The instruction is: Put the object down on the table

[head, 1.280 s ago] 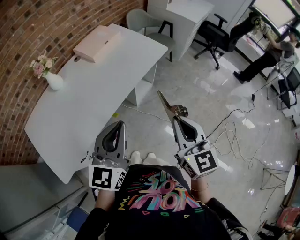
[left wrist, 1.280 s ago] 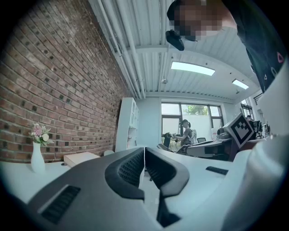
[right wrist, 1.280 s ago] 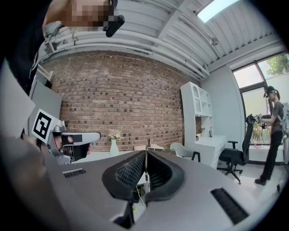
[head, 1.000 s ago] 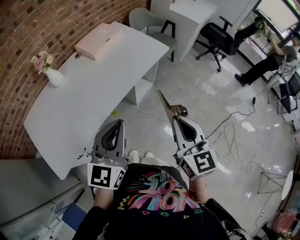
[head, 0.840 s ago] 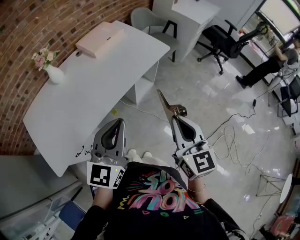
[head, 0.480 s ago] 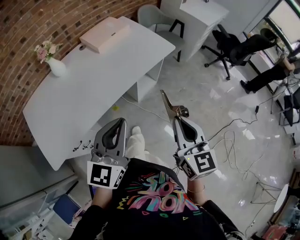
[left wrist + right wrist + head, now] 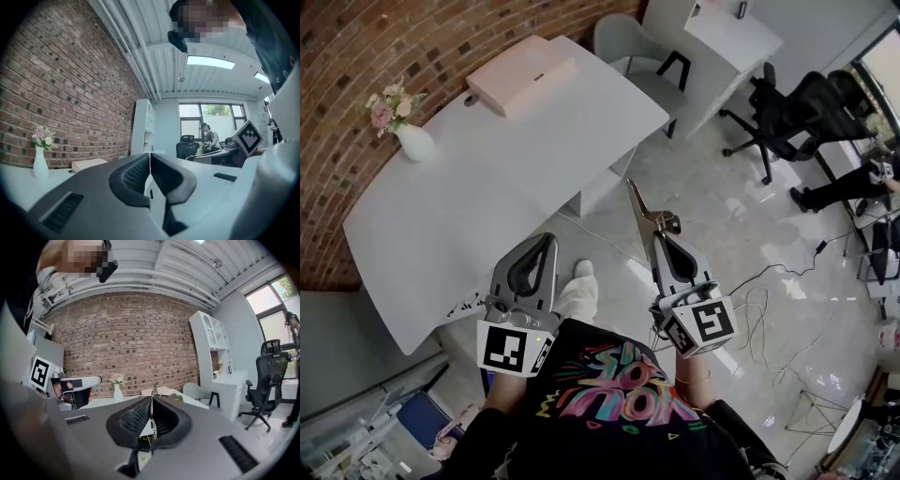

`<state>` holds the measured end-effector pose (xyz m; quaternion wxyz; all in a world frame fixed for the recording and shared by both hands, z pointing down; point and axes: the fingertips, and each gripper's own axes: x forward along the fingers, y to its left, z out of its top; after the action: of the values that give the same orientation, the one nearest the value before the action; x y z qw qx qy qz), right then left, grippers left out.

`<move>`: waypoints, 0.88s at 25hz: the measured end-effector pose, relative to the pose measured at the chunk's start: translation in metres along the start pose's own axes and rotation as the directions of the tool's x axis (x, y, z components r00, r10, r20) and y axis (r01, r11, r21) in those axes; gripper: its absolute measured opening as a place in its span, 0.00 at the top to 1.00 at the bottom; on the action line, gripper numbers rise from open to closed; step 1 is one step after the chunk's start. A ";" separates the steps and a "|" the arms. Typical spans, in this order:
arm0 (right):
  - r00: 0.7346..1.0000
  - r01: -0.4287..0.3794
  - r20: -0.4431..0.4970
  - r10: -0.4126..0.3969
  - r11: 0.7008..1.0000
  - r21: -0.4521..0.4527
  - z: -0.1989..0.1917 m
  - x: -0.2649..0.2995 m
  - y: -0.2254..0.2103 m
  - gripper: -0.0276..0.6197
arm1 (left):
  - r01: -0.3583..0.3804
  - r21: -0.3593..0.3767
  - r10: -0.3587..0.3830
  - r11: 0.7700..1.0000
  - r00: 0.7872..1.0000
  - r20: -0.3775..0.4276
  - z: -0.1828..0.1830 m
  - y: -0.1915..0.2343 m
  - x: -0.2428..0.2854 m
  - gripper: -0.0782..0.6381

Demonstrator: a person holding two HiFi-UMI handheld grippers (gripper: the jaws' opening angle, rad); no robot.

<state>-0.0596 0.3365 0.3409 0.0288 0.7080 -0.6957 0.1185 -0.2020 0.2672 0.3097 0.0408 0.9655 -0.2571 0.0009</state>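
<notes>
My right gripper [image 7: 659, 234] is shut on a thin, pointed metal tool [image 7: 641, 203] whose blade sticks forward and up past the fingertips, over the floor to the right of the white table [image 7: 487, 178]. In the right gripper view, the right gripper [image 7: 151, 401] has the tool [image 7: 153, 389] showing edge-on between pressed pads. My left gripper [image 7: 546, 239] hovers near the table's front corner, shut with nothing in it. In the left gripper view, the left gripper [image 7: 150, 157] has its pads meeting.
On the table stand a white vase with flowers [image 7: 412, 141] at the left and a flat pink box [image 7: 520, 82] at the far end. A grey chair [image 7: 628, 42], a black office chair [image 7: 778, 103] and floor cables [image 7: 769, 300] lie beyond. My shoe [image 7: 579, 281] is below.
The view has shifted toward the table as I step forward; one foot has come out ahead. Both grippers keep their pose, and the right one still holds the tool.
</notes>
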 end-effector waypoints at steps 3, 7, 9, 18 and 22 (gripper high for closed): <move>1.000 -0.013 -0.001 0.013 1.000 0.008 0.010 0.037 -0.017 0.92 | -0.004 0.003 0.004 1.000 1.000 0.007 0.006 0.021 0.035 0.85; 1.000 -0.024 0.002 0.024 1.000 0.015 0.026 0.084 -0.041 0.92 | -0.003 0.003 0.003 1.000 1.000 0.000 0.010 0.046 0.079 0.85; 0.999 -0.036 0.003 0.036 0.999 0.011 0.033 0.104 -0.052 0.92 | -0.005 -0.002 0.005 1.000 1.000 0.001 0.012 0.058 0.100 0.85; 0.999 -0.046 -0.012 0.046 0.999 0.019 0.042 0.171 -0.081 0.92 | -0.013 -0.003 0.013 1.000 1.000 0.006 0.012 0.100 0.153 0.85; 0.998 -0.057 -0.023 0.057 0.998 0.028 0.040 0.187 -0.080 0.92 | -0.028 -0.010 0.028 1.000 1.000 -0.014 0.005 0.114 0.153 0.85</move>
<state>0.0254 0.1475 0.3514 0.0241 0.6867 -0.7135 0.1371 -0.1257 0.0926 0.3176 0.0474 0.9616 -0.2704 0.0067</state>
